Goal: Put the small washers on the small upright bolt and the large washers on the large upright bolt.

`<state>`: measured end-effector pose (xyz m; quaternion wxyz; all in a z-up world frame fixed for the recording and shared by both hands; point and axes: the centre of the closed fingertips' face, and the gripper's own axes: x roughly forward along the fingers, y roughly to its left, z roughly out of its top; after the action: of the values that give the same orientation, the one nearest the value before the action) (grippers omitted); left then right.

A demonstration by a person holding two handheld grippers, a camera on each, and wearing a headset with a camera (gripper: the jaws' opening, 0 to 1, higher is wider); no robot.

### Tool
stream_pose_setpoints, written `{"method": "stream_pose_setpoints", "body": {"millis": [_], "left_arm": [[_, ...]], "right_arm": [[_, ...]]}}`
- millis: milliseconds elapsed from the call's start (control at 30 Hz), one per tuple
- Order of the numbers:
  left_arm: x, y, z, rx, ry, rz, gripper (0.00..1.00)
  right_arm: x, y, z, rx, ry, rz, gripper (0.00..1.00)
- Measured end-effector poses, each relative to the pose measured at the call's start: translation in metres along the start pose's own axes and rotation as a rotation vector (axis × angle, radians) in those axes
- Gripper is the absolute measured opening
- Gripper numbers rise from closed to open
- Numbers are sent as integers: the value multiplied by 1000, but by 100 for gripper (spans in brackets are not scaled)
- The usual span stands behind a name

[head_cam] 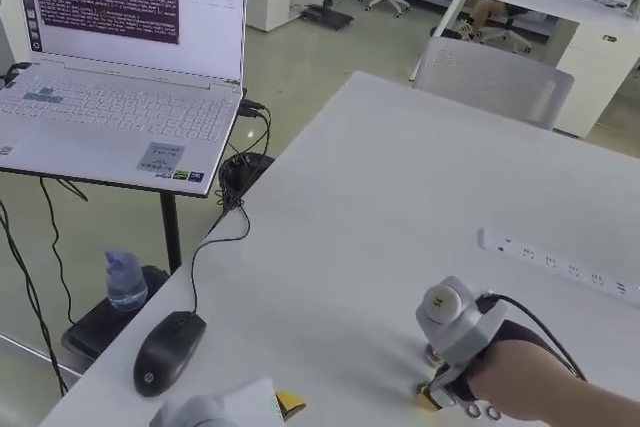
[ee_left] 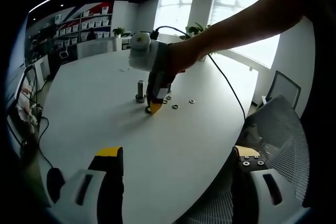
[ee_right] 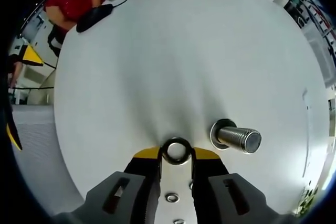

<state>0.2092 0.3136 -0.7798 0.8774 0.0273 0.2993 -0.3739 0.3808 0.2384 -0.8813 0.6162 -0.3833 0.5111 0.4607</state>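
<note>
A large dark washer (ee_right: 177, 140) sits between the yellow tips of my right gripper (ee_right: 177, 157), which is shut on it low over the white table (ee_right: 173, 61). An upright threaded bolt (ee_right: 239, 139) with a flange at its base stands just to the right of the tips. Small washers (ee_right: 171, 198) lie between the jaws nearer the camera. In the left gripper view my right gripper (ee_left: 152, 109) touches down beside the bolt (ee_left: 140, 90), with loose washers (ee_left: 175, 107) close by. My left gripper (ee_left: 178, 169) is open, well back from them, holding nothing.
An open laptop (head_cam: 110, 97) stands on a stand at the upper left, and its cable runs to a black mouse (head_cam: 168, 349) at the table's front left. A white power strip (head_cam: 560, 267) lies at the right. A grey chair (head_cam: 495, 77) is at the far edge.
</note>
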Motion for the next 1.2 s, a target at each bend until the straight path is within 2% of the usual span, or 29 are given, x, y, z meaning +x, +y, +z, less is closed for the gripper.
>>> {"method": "stream_pose_setpoints", "body": {"millis": [433,933,1200], "left_arm": [[1,-2,3,16,6,-6,83],[-6,-3,17,27,-7,6,84],[-10,-6,22,19,-21,21,84]], "right_arm": [[-9,-1,-12,13,14,22,21],[-44,-3,-20,22,10,21,21],[-59,-7,-17,24,1,10,21]]}}
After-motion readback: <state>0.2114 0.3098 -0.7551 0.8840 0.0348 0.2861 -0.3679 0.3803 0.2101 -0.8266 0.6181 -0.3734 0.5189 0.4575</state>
